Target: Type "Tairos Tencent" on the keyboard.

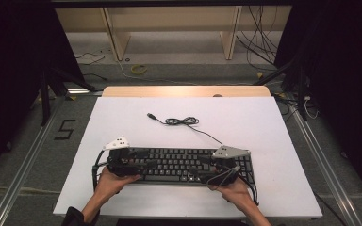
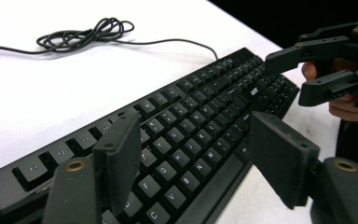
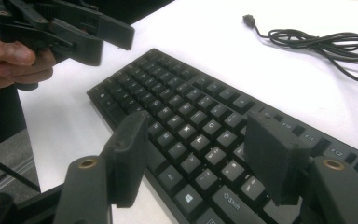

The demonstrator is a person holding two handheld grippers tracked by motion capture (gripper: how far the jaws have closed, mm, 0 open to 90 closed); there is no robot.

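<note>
Two grippers flank black keyboard, one per end, as if set to lift or square it. Keyboard lies flat near table's front edge, parallel to it. Left gripper: jaws apart, straddling left key block, pads clear of keys, nothing clamped. Right gripper: jaws apart likewise, over right end, pressing nothing. Keyboard cable trails back from rear edge, slack bundled mid-table, USB plug lying free, so nothing would drag if keyboard moves.
</note>
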